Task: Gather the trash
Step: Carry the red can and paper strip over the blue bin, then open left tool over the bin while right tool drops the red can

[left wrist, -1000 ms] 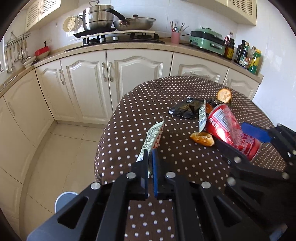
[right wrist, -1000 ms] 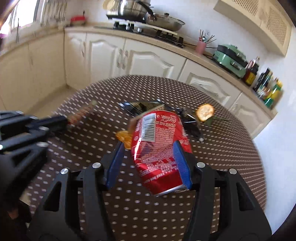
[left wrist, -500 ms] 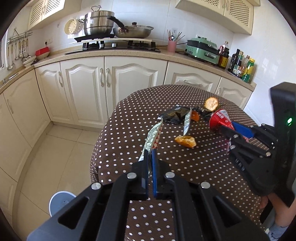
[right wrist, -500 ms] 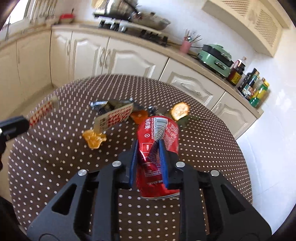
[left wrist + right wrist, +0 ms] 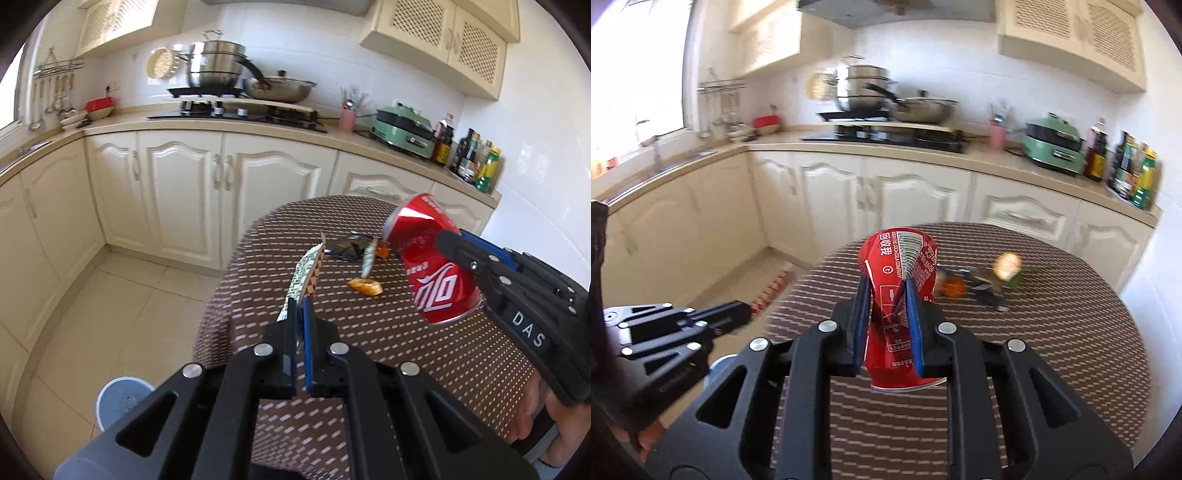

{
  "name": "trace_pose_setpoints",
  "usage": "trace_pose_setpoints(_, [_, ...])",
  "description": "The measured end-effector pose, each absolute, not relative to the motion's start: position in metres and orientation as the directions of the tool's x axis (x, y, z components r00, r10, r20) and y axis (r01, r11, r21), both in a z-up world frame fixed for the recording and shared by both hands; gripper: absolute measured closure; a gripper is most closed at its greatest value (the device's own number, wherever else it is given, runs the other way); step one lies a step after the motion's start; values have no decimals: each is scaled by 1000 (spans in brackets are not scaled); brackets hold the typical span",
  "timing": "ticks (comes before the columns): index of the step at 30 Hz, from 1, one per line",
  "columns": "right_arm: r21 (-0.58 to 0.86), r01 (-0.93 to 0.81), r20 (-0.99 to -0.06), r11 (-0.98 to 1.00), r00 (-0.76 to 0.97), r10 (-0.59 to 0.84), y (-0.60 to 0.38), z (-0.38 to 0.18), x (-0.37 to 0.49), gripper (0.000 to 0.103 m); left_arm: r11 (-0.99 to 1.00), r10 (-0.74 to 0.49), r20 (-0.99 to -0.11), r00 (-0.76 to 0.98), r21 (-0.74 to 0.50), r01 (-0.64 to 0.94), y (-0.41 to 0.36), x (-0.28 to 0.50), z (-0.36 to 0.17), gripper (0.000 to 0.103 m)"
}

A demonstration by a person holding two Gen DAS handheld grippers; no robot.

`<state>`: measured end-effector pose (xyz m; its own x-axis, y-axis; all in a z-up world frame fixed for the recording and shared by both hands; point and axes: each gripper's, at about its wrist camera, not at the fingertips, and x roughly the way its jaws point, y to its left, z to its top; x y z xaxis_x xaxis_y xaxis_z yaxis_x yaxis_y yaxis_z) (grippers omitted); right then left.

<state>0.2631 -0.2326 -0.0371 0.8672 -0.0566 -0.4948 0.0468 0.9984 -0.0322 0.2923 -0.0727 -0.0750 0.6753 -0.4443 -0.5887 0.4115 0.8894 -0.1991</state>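
Observation:
A crushed red cola can [image 5: 897,254] hangs above the brown dotted table [image 5: 369,332], with my right gripper [image 5: 886,286] shut on its dented middle. The left wrist view shows the same can [image 5: 424,251] tilted in the right gripper [image 5: 454,240] at the right. My left gripper [image 5: 300,301] is shut on the lower end of a long flat snack wrapper [image 5: 308,269], which sticks up past the pads over the table's left edge. In the right wrist view the left gripper [image 5: 746,310] reaches in from the left with the blurred wrapper [image 5: 772,291].
Left lying on the table are an orange peel [image 5: 365,286], a dark foil bag [image 5: 347,249], a pale wrapper strip [image 5: 367,258] and a yellow round piece [image 5: 1008,264]. A round pale-blue bin [image 5: 123,397] stands on the floor, left of the table. Cabinets and a worktop run behind.
The right jaws closed on the can, crushed it and lifted it off the table. My left gripper rose and drew back with the wrapper still in it.

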Motion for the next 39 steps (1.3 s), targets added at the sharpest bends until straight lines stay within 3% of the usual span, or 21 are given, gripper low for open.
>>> trace_pose_setpoints(11, [0, -254, -523, 967, 824, 216, -63, -53, 293, 84, 963, -263, -600, 755, -210, 169, 85, 279, -92, 100])
trace_pose_setpoints(20, [36, -429, -653, 903, 674, 346, 73, -131, 337, 84, 971, -158, -692, 704, -239, -17, 192, 302, -163, 100])
trace_pose_setpoints(29, [103, -423, -779, 900, 529, 338, 107, -239, 397, 84, 957, -157, -806, 571, -268, -115, 234, 344, -271, 100])
trace_pose_setpoints(39, [189, -317, -856, 929, 411, 315, 88, -337, 453, 84, 940, -195, -897, 396, -286, -185, 250, 397, -389, 100])
